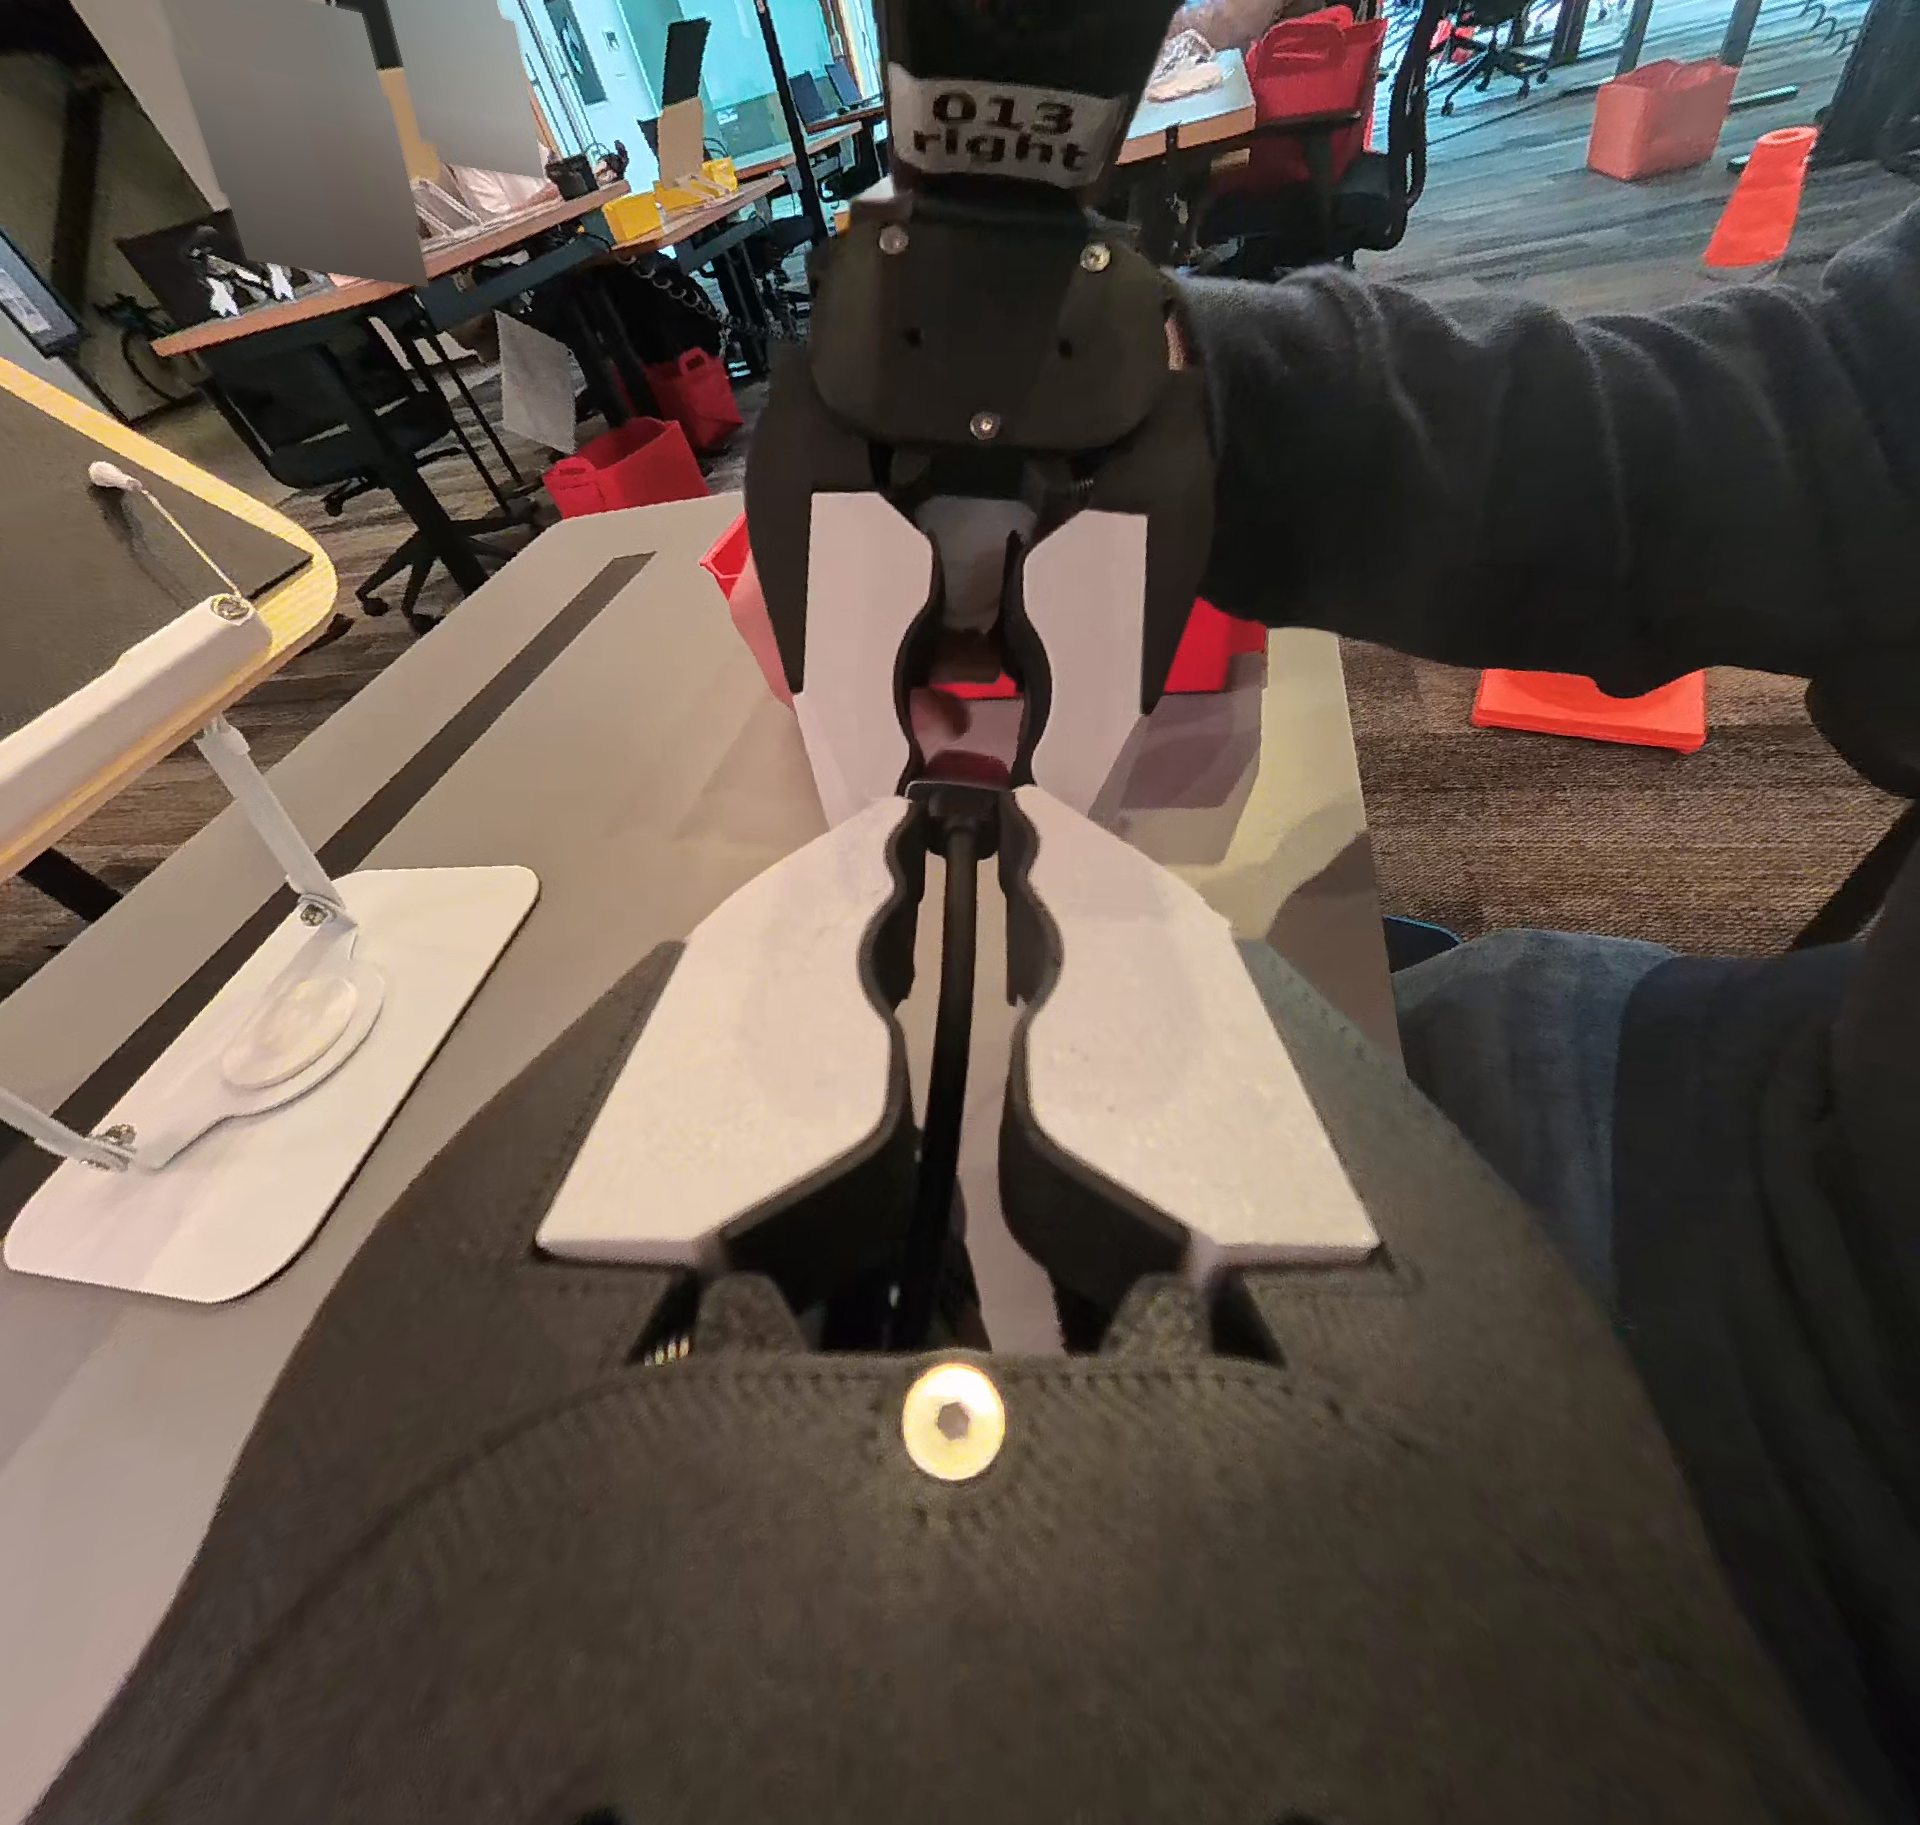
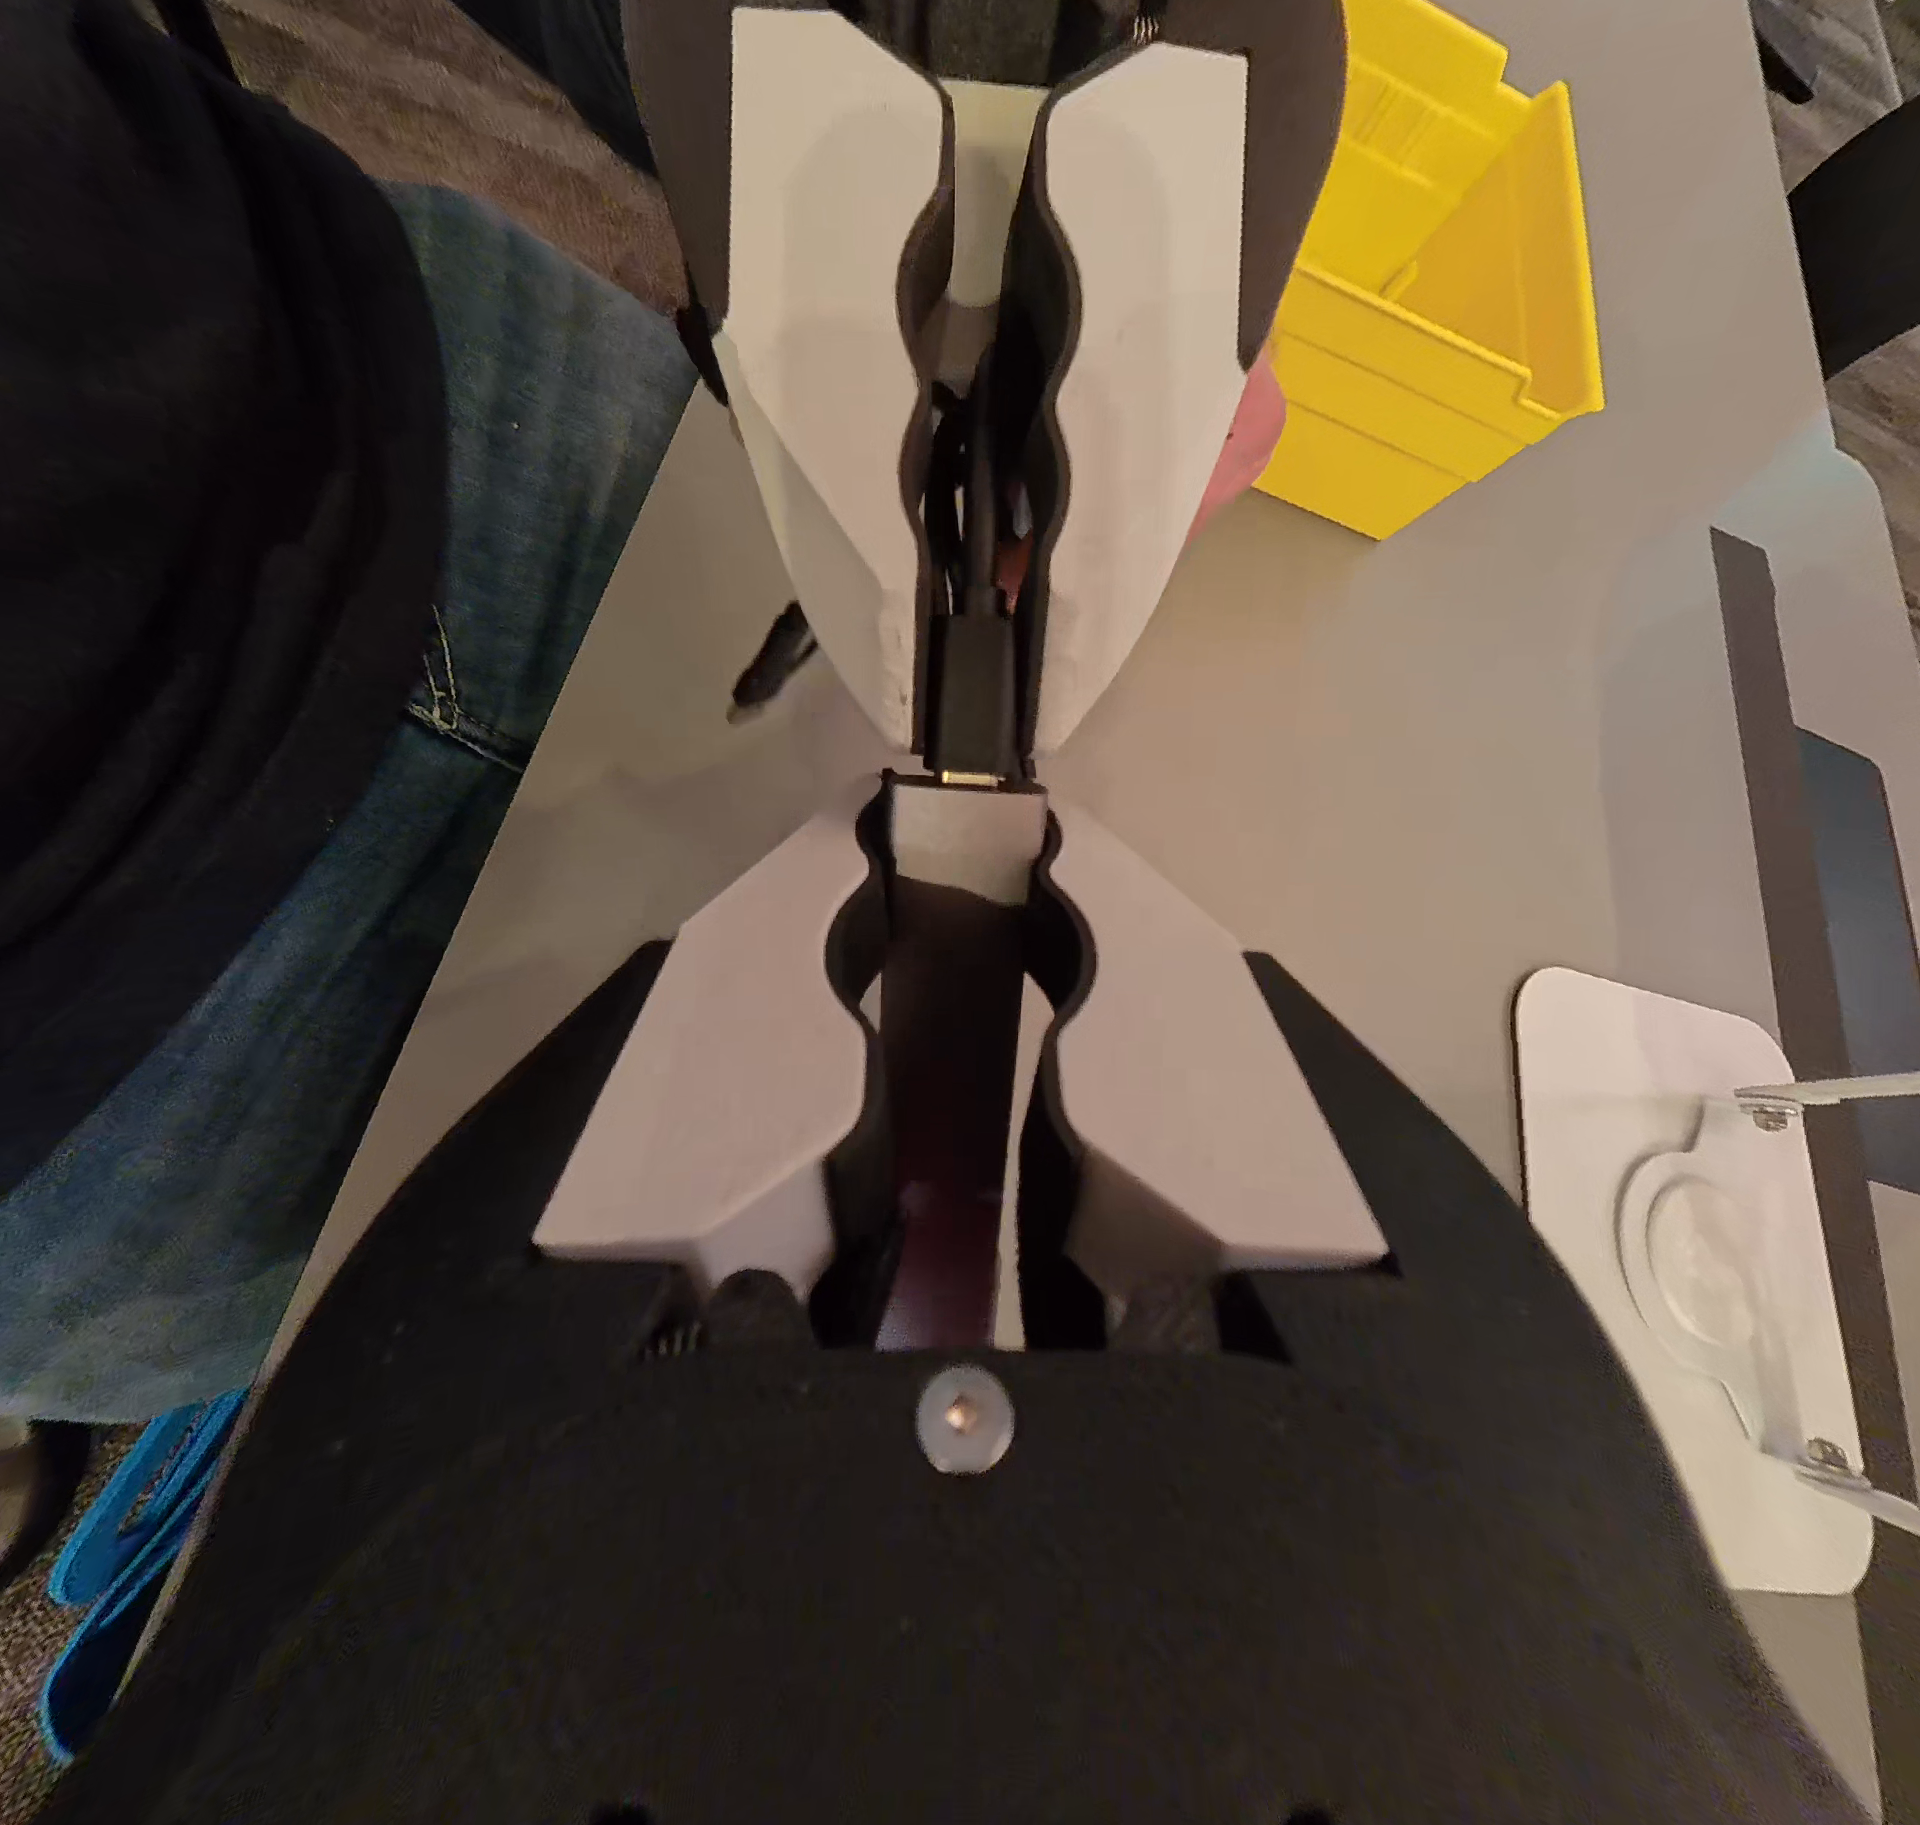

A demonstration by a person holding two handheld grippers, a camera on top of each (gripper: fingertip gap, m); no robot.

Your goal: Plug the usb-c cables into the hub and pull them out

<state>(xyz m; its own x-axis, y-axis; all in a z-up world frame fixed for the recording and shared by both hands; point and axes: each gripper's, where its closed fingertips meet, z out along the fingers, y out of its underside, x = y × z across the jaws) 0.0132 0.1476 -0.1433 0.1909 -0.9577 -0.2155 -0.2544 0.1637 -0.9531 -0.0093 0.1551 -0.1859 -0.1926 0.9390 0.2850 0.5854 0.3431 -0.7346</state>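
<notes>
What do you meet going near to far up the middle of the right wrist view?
Right gripper shut on the hub → black usb-c plug → its cable running back between the left gripper's fingers, which face this camera.

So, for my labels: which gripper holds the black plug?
The left gripper, shut on the black usb-c plug; the right gripper clamps the pale hub instead.
</notes>
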